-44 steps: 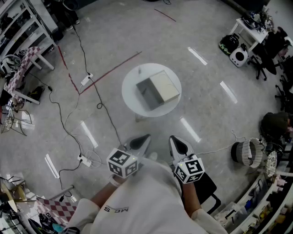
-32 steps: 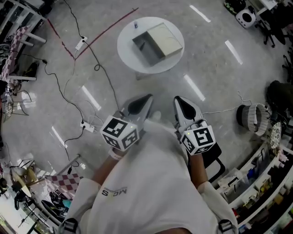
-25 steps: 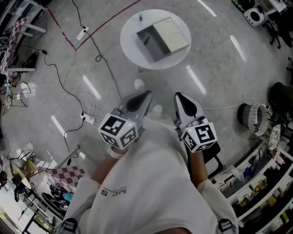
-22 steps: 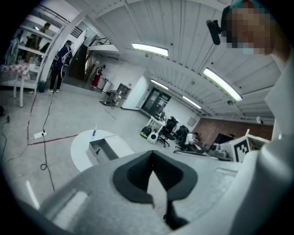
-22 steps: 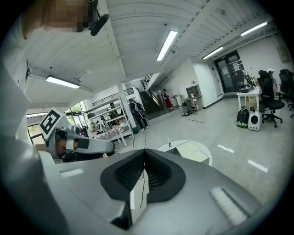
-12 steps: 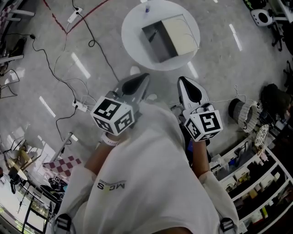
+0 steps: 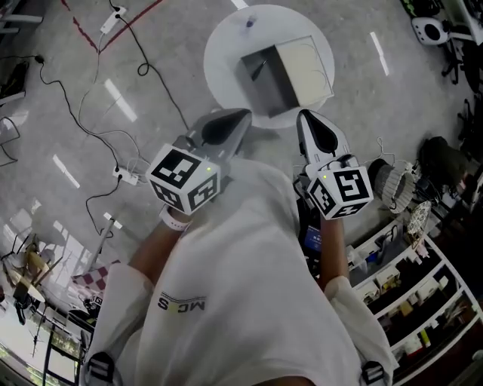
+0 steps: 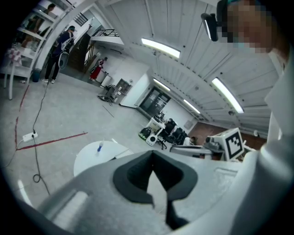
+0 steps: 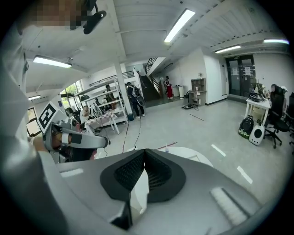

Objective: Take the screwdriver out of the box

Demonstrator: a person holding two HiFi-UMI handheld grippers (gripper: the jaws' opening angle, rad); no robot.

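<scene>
Both empty: left gripper (image 7: 240,117), right gripper (image 7: 306,119) pinched together, short of round table (image 7: 226,68). Screwdriver (image 7: 259,69) lying inside open box (image 7: 273,92). Risk imo: diving in unopened shoves screwdriver, skids box, clips little bottle (image 7: 250,21).

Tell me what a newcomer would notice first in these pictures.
The two marker cubes stand out. The left gripper and the right gripper are held side by side in front of the person's white shirt, both shut and empty. Just ahead of them stands a round white table with an open box on it.
</scene>
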